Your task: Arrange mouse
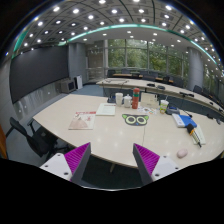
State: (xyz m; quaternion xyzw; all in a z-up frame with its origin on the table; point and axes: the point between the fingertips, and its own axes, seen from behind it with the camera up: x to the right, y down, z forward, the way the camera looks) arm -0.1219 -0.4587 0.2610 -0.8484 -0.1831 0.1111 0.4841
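My gripper [118, 160] is held above the near edge of a pale table [95, 138], its two fingers spread wide with nothing between them. The magenta pads [76, 157] face each other across an open gap, and only bare tabletop shows ahead of them.

The mouse [182, 155], small and pinkish-white, lies on the table just right of my right finger, near the right edge, apart from the pad and not touched by it.

Farther off, near the middle of the table, sits a flat light item with two dark rings [135, 119]. Left of it lies a paper with red print [82, 120], and beyond that a pale sheet [107, 109]. A red bottle [136, 98] stands at the far side with a white cup [163, 105] to its right. On the right side is a cluster of blue and white things [185, 119]; I cannot tell what they are.

A dark chair [28, 137] stands at the table's left side. More desks [150, 85] run along the far windows [140, 55].
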